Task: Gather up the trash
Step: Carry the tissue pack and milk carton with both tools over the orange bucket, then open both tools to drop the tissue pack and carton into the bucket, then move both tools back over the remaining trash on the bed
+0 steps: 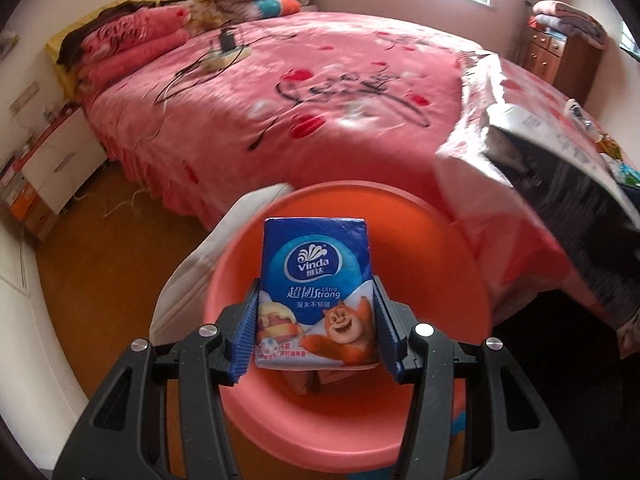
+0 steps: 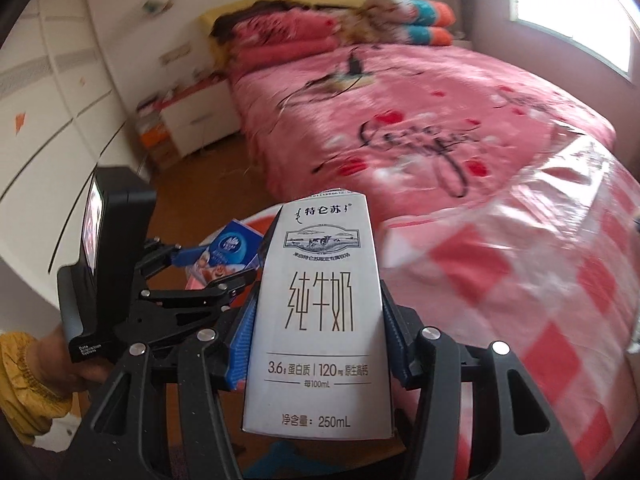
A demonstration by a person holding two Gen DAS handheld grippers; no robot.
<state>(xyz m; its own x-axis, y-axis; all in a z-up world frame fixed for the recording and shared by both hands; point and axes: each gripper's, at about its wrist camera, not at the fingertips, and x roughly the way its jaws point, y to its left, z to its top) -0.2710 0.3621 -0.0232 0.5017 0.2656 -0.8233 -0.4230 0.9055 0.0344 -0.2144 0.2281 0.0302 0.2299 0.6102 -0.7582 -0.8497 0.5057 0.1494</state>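
My left gripper (image 1: 316, 320) is shut on a blue tissue pack (image 1: 316, 280) with a cartoon bear, and holds it right over an orange-pink plastic bin (image 1: 440, 280) on the floor. Small boxes lie at the bin's bottom (image 1: 312, 384). My right gripper (image 2: 318, 320) is shut on a white 250 mL milk carton (image 2: 320, 320), upright between the blue pads. In the right wrist view the left gripper (image 2: 192, 276) with the tissue pack (image 2: 232, 252) appears to the left, above the bin's rim (image 2: 260, 220). The milk carton (image 1: 560, 168) shows blurred at the right of the left wrist view.
A large bed with a pink cover (image 1: 320, 92) fills the room behind the bin. A charger and cables (image 1: 224, 48) lie on it. A white-and-orange nightstand (image 1: 52, 168) stands left, a wooden cabinet (image 1: 560, 52) at the far right. A white cloth (image 1: 208, 248) drapes beside the bin. A hand in a yellow sleeve (image 2: 24, 380) holds the left gripper.
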